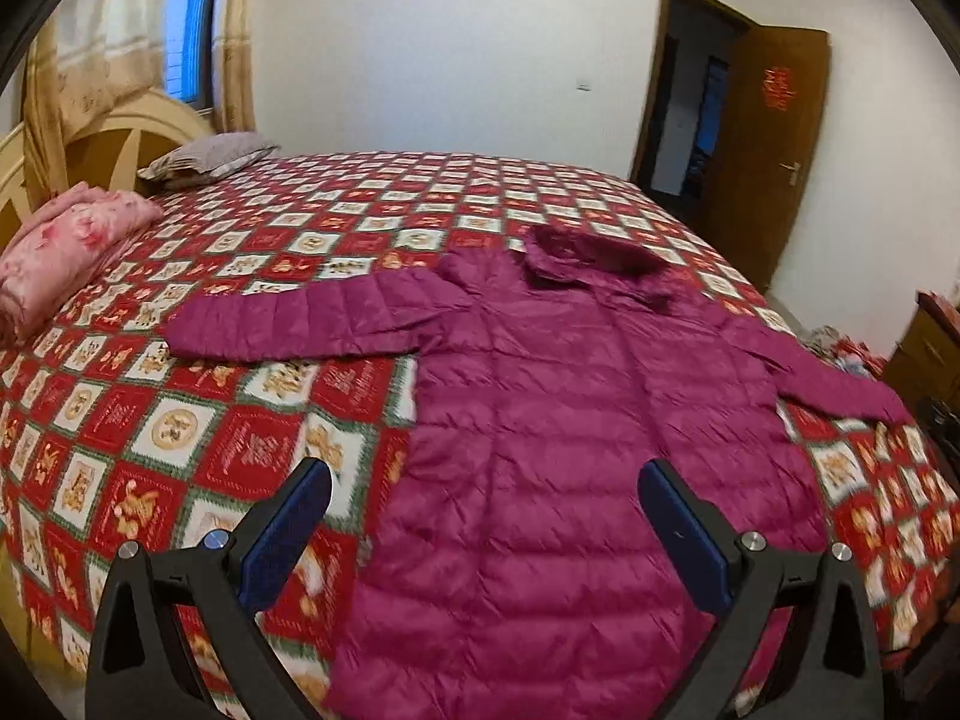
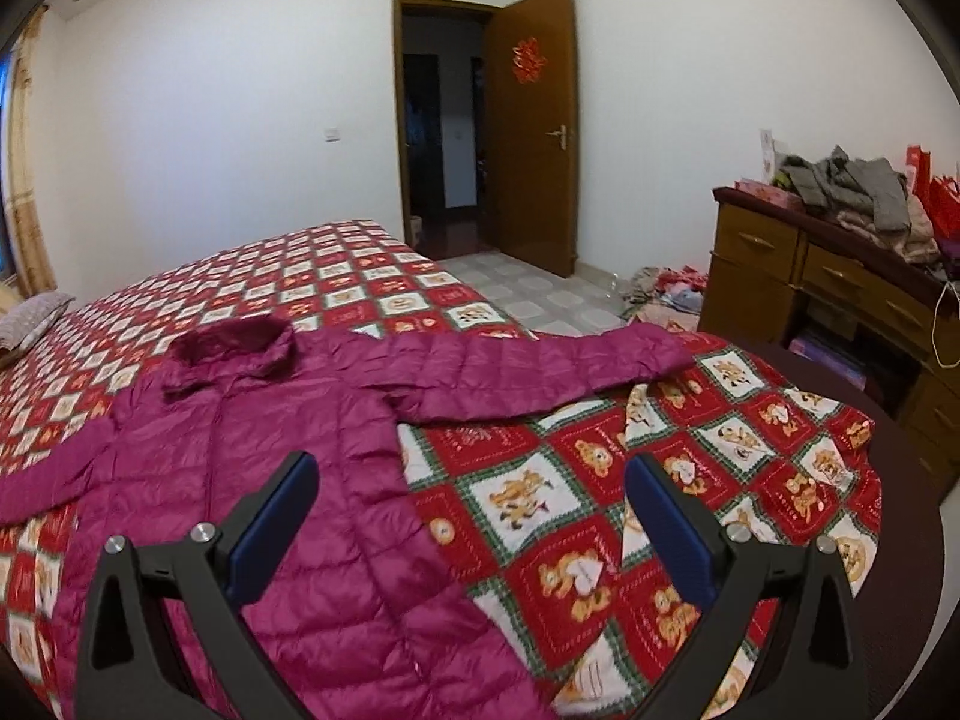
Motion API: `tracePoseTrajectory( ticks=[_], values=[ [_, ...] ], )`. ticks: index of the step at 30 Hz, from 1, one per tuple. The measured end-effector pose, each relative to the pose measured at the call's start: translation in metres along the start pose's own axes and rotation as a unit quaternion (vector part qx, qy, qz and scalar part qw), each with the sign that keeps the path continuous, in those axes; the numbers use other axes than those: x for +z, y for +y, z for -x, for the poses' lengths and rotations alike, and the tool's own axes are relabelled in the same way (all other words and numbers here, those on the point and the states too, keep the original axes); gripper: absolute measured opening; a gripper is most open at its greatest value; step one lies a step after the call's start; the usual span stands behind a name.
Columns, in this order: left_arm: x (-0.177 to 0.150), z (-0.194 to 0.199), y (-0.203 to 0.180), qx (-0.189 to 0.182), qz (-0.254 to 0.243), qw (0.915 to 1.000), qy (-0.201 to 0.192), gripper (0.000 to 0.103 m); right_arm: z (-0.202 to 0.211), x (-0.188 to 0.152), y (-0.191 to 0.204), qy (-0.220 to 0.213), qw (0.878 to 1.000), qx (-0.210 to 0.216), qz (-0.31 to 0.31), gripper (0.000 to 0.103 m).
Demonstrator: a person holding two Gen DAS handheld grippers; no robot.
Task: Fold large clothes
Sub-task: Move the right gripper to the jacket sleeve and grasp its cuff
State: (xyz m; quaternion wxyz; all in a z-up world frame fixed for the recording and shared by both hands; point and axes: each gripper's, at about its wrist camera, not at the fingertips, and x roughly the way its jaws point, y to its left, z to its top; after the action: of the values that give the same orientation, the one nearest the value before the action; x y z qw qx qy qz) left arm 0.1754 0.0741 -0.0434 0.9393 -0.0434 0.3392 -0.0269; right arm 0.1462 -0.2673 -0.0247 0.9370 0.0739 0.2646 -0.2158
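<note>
A long magenta quilted coat (image 1: 570,420) lies flat on the bed, hood (image 1: 591,252) at the far end and both sleeves spread sideways. It also shows in the right wrist view (image 2: 288,456), with its right sleeve (image 2: 540,369) stretched toward the bed's edge. My left gripper (image 1: 485,480) is open and empty, held above the coat's lower left part. My right gripper (image 2: 471,474) is open and empty, above the coat's right edge and the bedspread.
The bed has a red, white and green checked bedspread (image 1: 210,438). A folded pink quilt (image 1: 66,258) and a pillow (image 1: 204,159) lie near the headboard. A wooden dresser (image 2: 840,294) piled with clothes stands right of the bed. An open door (image 2: 531,132) is beyond it.
</note>
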Motion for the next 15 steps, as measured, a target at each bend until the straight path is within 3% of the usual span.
tracePoseTrajectory(
  ticks=[7, 15],
  values=[
    [0.033, -0.046, 0.012, 0.028, 0.013, 0.9995, 0.01, 0.102, -0.036, 0.03, -0.002, 0.012, 1.0, -0.019, -0.02, 0.103],
    [0.05, -0.096, 0.0, 0.042, -0.002, 0.999, 0.018, 0.102, -0.078, 0.047, -0.011, 0.039, 0.998, -0.042, -0.028, 0.103]
  ],
)
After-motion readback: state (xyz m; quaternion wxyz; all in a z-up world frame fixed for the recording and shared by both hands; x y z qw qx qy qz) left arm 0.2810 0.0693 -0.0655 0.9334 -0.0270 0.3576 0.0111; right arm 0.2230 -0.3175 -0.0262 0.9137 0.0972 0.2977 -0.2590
